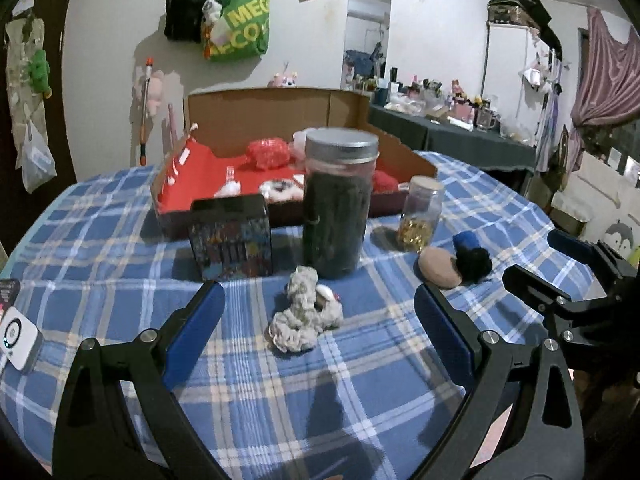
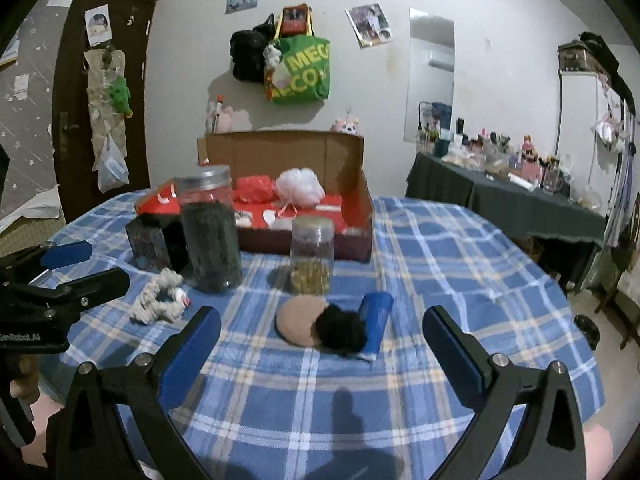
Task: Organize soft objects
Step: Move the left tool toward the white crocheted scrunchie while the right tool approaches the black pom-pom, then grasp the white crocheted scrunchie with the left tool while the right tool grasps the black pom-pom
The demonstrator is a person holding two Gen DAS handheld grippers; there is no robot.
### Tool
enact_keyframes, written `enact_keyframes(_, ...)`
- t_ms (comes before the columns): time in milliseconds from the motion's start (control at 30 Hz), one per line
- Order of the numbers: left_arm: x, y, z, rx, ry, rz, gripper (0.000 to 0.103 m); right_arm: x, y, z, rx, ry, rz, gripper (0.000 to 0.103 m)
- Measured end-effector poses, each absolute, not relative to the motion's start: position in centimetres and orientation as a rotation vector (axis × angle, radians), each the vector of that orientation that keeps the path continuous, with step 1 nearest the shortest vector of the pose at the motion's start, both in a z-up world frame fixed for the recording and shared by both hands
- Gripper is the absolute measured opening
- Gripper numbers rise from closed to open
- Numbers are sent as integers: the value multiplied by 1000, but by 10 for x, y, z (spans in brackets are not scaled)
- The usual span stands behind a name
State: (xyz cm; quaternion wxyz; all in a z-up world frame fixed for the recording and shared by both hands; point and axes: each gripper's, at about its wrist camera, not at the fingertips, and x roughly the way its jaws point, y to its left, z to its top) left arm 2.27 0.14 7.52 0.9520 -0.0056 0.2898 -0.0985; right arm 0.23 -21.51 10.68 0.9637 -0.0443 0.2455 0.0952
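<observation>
Blue-padded fingers of the left tool (image 1: 318,316) stand wide apart and hold nothing, low over the table (image 1: 360,380) with its blue plaid cloth. Between those fingers, just short of the dark jar (image 1: 338,204), lies a grey rope toy (image 1: 306,316), loose on the cloth and touching neither pad. The right tool (image 2: 320,340) is likewise spread open and empty. Beyond its tips, right of the dark jar and nearer than it, three soft things sit bunched together: a tan puff (image 2: 298,320), a black pompom (image 2: 342,330) lying against it, and a blue roll (image 2: 376,324) touching the pompom's far side.

The dark jar stands upright with a metal lid and is filled with something dark. Left of it stands a black patterned tin (image 1: 232,236), upright. Right of it stands a small clear jar (image 1: 420,214) with yellow contents at the bottom. At the table's left edge, well left of the dark jar, a small white device (image 1: 18,338) lies flat.

Behind the dark jar sits an open cardboard box (image 1: 280,112) with a red lining and its flap raised. Inside it are a red mesh puff (image 2: 256,188) and a white mesh puff (image 2: 300,186) side by side, with small white pieces in front of them that I cannot make out.
</observation>
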Motion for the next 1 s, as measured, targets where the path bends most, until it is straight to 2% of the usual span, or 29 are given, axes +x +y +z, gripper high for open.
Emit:
enact_keyframes(600,73,1,39,19,779,-179,97,44,-232,76,-57,635,207,103)
enact_keyframes(667,79,2,36,16,797,-170,97,52,-234,73,-53,646,210,101)
enact_keyframes(733,85,3,31,16,816,-170,96,60,-234,69,-50,662,215,92)
enact_keyframes(767,87,3,29,14,827,-176,93,62,-234,68,-50,663,216,89)
enact_keyframes(833,90,3,25,0,852,-211,66,68,-234,65,-54,675,219,76)
enact_keyframes(867,90,2,23,8,856,-219,64,70,-233,62,-57,683,223,70)
enact_keyframes(900,87,0,24,23,843,-234,56,72,-233,61,-59,688,227,50)
enact_keyframes(933,86,-1,25,30,840,-256,39,73,-232,60,-62,691,232,33)
enact_keyframes(1000,82,-6,25,62,830,-270,33,74,-230,57,-76,703,244,33)
